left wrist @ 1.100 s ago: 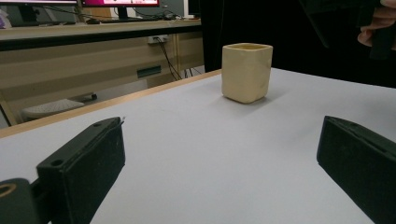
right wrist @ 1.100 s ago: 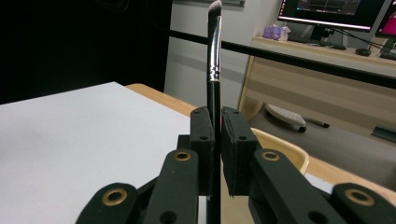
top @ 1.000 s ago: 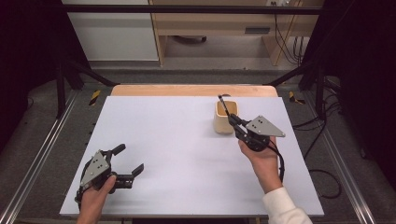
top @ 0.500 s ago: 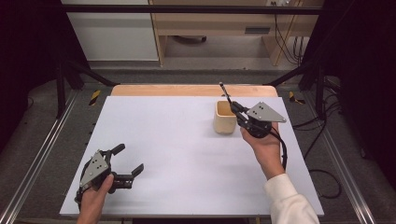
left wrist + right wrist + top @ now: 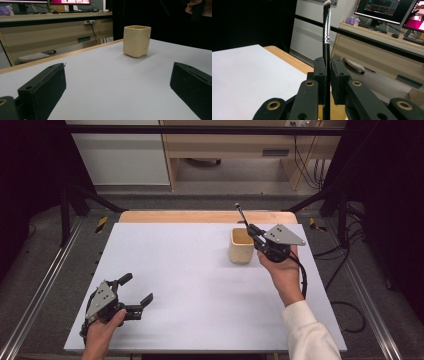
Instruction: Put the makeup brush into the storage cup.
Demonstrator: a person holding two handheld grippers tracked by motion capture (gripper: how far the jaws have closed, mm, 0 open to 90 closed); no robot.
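A cream square cup [image 5: 241, 246] stands on the white table at the far right; it also appears ahead in the left gripper view [image 5: 136, 41]. My right gripper [image 5: 252, 231] hovers by the cup's right rim, shut on a thin black makeup brush [image 5: 241, 215]. The brush's handle is pinched between the pads, and its bristle tip points up and away [image 5: 326, 32]. Near the front left corner my left gripper [image 5: 137, 288] rests low over the table. Its jaws are wide apart with nothing between them [image 5: 117, 87].
The white table top [image 5: 200, 280] ends in a wooden strip [image 5: 200, 216] at the far edge. Beyond it stand a desk with monitors [image 5: 387, 10] and a keyboard. Cables [image 5: 345, 255] hang off the table's right side.
The right gripper has lifted and shifted slightly right and away with the brush, so the brush tip now stands higher above the cup. The left gripper has stayed put.
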